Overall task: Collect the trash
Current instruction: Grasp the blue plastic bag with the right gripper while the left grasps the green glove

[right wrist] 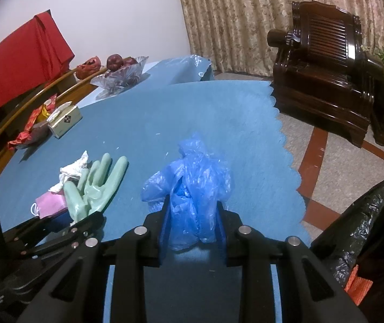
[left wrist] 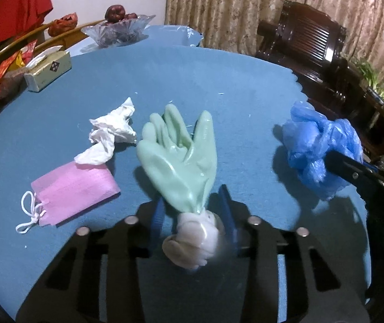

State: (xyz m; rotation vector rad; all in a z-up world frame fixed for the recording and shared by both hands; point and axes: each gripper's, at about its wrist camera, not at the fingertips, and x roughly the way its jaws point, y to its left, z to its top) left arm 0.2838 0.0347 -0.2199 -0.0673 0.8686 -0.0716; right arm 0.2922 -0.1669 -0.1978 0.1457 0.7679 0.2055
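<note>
A pale green rubber glove point(left wrist: 181, 156) lies palm up at the centre, fingers toward twelve o'clock, its whitish cuff bunched at six. A crumpled white tissue point(left wrist: 111, 132) sits at its ten o'clock, touching a flat pink drawstring pouch point(left wrist: 76, 191) at eight. A scrunched blue plastic bag point(left wrist: 318, 150) stands at three o'clock.

Both cameras ride low over the blue-covered counter point(left wrist: 219, 80), each looking forward and down along its own fingers toward the curtain point(left wrist: 245, 5) and the dark wooden chair point(right wrist: 324, 53). The left view sits close over the green glove point(left wrist: 181, 156). The right view sits close over the blue plastic bag point(right wrist: 192, 188). Both views share the glove, the bag and the tissue box point(right wrist: 65, 119).
</note>
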